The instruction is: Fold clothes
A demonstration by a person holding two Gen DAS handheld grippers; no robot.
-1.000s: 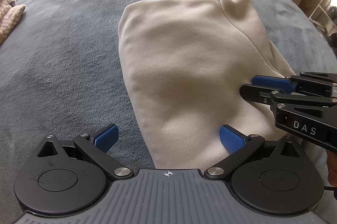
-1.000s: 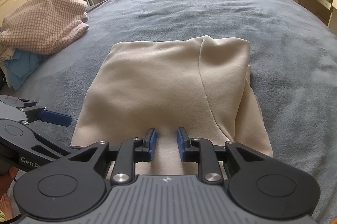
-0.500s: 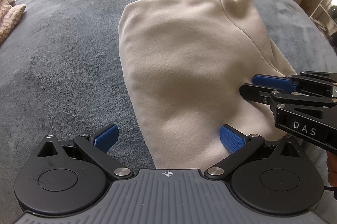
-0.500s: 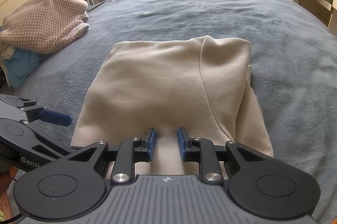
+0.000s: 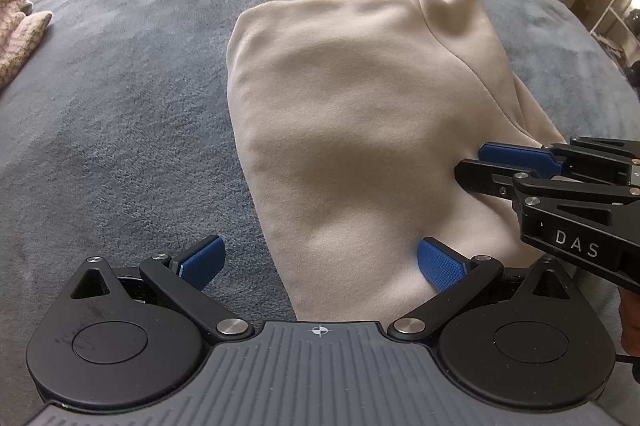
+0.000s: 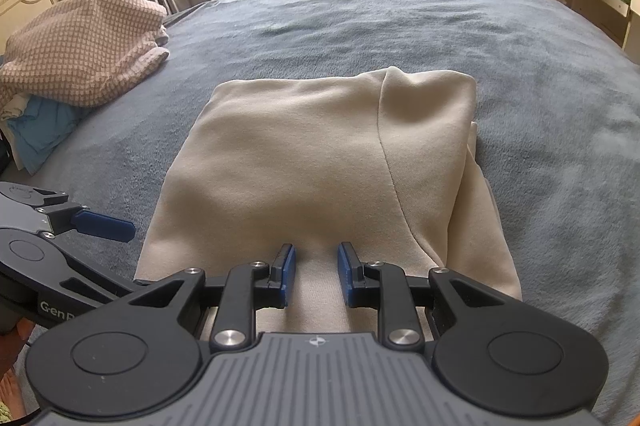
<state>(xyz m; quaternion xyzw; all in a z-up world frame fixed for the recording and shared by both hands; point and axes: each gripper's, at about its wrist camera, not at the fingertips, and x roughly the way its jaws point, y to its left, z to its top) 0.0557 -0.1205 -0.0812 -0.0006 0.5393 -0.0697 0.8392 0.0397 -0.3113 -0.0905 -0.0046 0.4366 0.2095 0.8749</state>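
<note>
Checked laundry pile [image 6: 80, 46], right view only

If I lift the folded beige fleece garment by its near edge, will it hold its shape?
Probably not: the folded beige fleece garment shows soft bulges, so it should droop. Its loose layers at the right edge may slide apart. The fuzzy blue-grey blanket likely drags on it.

Blue-grey fleece-covered bed [image 6: 540, 86], folded beige garment [image 6: 320, 154] lying flat near its middle, pink checked cloth pile [image 6: 80, 46] at the left edge

A beige garment [image 6: 320, 154], folded into a thick rectangle, lies flat on the grey-blue bedspread [image 6: 540, 74].
</note>
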